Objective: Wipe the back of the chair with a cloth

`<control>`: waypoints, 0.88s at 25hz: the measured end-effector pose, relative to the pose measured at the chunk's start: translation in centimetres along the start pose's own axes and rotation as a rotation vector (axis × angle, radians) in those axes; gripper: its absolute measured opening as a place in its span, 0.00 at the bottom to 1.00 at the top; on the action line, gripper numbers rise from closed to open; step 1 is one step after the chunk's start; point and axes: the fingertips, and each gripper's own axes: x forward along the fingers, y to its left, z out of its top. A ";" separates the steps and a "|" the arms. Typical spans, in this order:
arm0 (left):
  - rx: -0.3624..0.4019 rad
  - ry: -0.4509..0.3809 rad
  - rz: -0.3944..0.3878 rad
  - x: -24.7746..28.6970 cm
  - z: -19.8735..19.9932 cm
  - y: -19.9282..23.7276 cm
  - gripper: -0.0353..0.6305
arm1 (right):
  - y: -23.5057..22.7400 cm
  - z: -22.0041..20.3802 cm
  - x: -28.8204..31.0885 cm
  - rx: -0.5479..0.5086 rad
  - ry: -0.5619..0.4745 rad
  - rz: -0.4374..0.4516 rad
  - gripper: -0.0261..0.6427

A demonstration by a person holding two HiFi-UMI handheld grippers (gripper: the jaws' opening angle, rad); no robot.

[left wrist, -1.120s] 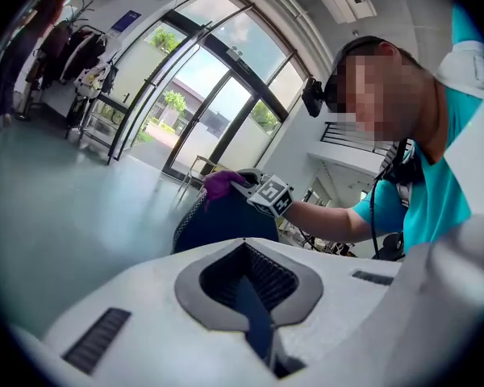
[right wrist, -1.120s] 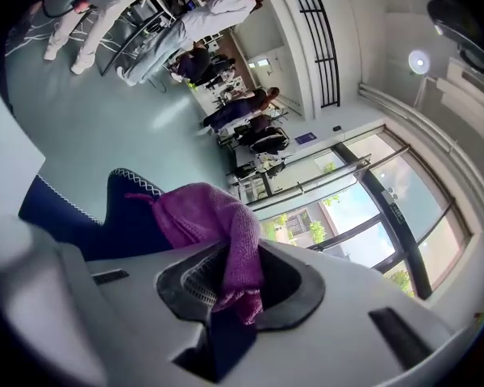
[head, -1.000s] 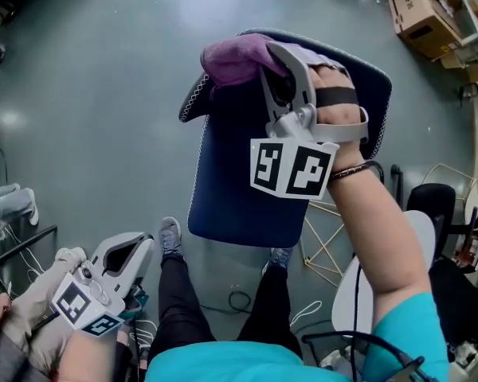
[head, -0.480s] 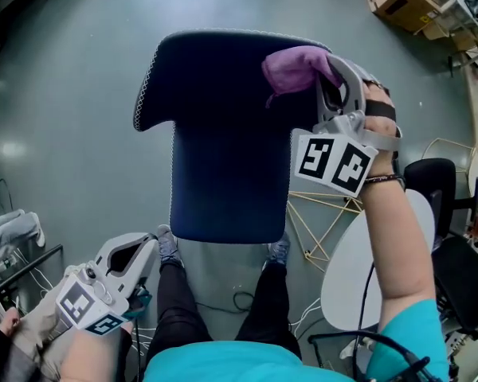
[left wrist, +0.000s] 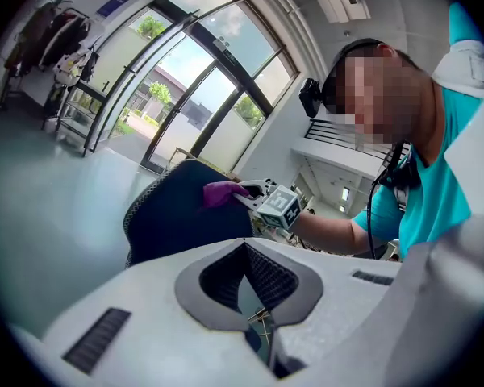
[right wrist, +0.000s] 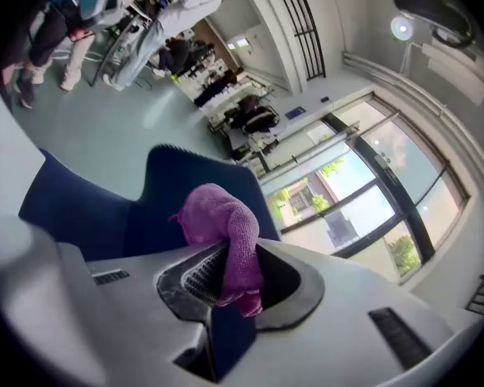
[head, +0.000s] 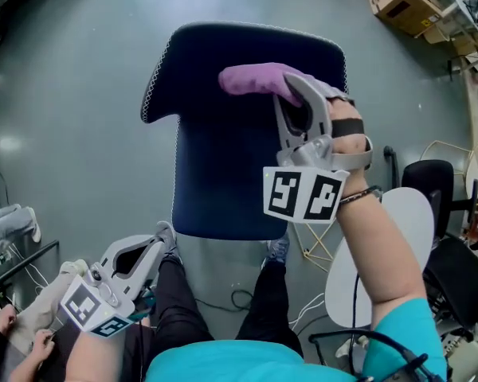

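The right gripper [right wrist: 230, 285] is clenched on a purple cloth [right wrist: 222, 224]. One end is pinched between the ribbed pads. The rest bunches forward past the jaw tips into a soft, nubbly wad, terry or microfibre by the look of it. Gripped short like this, the wad makes a firm pad rather than a loose flap, which suits rubbing.

Just ahead of the tips the wad meets the chair back [right wrist: 97, 208]. It sits on the upper, wider part and seems pressed to the fabric, though actual contact is hard to confirm. The backrest is dark blue upholstery, matte, with a pale stitched edge. It is broad and winged at the top and narrower below. I judge the wiping to be under way — the cloth is on the very surface the task names.

The left gripper [left wrist: 254, 297] hangs low and well off to the side. Its jaws are slightly parted with nothing between them, and only a slit of background shows through. It looks parked out of the way, since one gripper is enough for the wiping.
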 end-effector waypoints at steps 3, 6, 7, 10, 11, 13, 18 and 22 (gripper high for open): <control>-0.031 -0.021 0.040 -3.1 -0.7 2.0 0.04 | 5.4 6.4 2.4 -0.030 -0.085 0.076 0.15; -0.056 -0.023 0.065 -5.9 -1.5 3.7 0.04 | 6.6 10.0 5.4 -0.019 -0.100 0.066 0.15; -0.056 -0.021 0.070 -6.7 -1.7 4.1 0.04 | 6.5 10.8 6.3 -0.019 -0.098 0.058 0.15; -0.062 -0.018 0.084 -8.7 -2.1 4.8 0.04 | 6.6 12.3 8.4 -0.042 -0.078 0.057 0.15; -0.068 -0.019 0.088 -9.2 -2.2 5.1 0.04 | 6.8 12.5 8.9 -0.053 -0.069 0.060 0.15; -0.080 -0.023 0.094 -10.0 -2.2 5.5 0.04 | 7.2 12.5 9.4 -0.069 -0.054 0.062 0.15; -0.092 -0.024 0.091 -9.5 -2.2 5.6 0.04 | 6.9 9.6 9.2 -0.108 0.001 0.061 0.15; -0.090 -0.008 0.066 -6.9 -2.3 4.1 0.04 | 6.2 4.1 7.8 -0.113 0.071 0.064 0.15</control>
